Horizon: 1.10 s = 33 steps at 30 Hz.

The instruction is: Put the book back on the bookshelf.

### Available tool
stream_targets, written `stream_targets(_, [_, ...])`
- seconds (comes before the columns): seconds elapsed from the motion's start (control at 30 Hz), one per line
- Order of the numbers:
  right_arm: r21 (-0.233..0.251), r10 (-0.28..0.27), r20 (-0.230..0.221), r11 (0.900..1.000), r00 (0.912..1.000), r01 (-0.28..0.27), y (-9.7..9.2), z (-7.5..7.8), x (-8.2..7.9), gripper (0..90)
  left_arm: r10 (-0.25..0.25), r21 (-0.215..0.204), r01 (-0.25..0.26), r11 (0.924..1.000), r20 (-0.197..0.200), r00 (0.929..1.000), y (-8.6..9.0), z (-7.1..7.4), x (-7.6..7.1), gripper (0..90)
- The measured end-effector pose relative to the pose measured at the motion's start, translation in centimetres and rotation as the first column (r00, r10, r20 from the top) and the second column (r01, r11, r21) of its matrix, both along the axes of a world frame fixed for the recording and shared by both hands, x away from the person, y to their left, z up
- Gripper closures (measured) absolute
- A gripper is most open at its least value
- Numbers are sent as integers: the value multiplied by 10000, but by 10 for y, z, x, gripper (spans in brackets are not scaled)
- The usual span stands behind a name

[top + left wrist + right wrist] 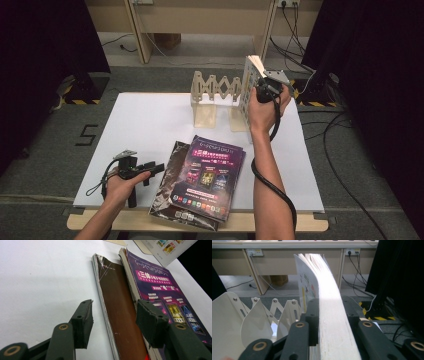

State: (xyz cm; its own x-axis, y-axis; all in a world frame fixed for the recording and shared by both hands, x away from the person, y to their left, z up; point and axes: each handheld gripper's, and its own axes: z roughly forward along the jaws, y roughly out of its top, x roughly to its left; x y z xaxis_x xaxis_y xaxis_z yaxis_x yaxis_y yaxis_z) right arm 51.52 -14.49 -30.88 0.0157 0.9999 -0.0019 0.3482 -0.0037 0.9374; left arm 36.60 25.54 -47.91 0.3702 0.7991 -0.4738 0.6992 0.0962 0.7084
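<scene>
Two grippers, three books and one rack, listed for you by gripper.

- Right gripper (pixel 263 89): your raised hand holds it at the rack's far right end. The right gripper view looks along the page edges of a thick white book (pixel 329 315), upright between the jaws, the left pad against its cover; the right pad's contact is hidden behind the pages. No earlier frame given; grip reads as closed on the book.
- Wooden rack (pixel 215 97): just left of that gripper. The high view shows its zigzag lattice; the right gripper view shows its pale dividers (pixel 254 322) close up.
- Left gripper (pixel 145 169): low on the white table (pixel 145 120), jaws apart, nothing between the pads.
- Brown book (pixel 117 305): straight ahead of your left jaws, lying flat.
- Purple book (pixel 210 175): lies on the brown one, beyond your left gripper's right jaw. The left gripper view shows both spines' worn page edges; the high view shows the covers.
</scene>
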Motion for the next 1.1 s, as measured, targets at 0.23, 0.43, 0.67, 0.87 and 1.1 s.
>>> stream_targets(0.23, [-103, 200, -121, 9997, 9997, -201, -3, -4, -4, 604, -42, 3, 42, 10000, 25, 10000, -2, 1, -1, 464])
stream_targets(0.43, [74, 318, -19, 9995, 9995, -318, -5, -1, -13, 599, -94, 16, 94, 10000, 26, 10000, -3, 1, -1, 464])
stream_targets(0.67, [143, 437, -46, 9989, 9990, -436, -6, 2, -20, 584, -134, 4, 134, 9999, 81, 9999, -4, 2, -2, 463])
stream_targets(0.87, [305, 576, -42, 9979, 9983, -575, -9, 1, -28, 583, -141, -4, 141, 9999, 65, 9999, -6, 3, -3, 463])
stream_targets(1.1, [427, 698, 9, 9966, 9976, -698, -13, 0, -40, 579, -172, 22, 171, 9999, 98, 9998, -6, 4, -3, 463])
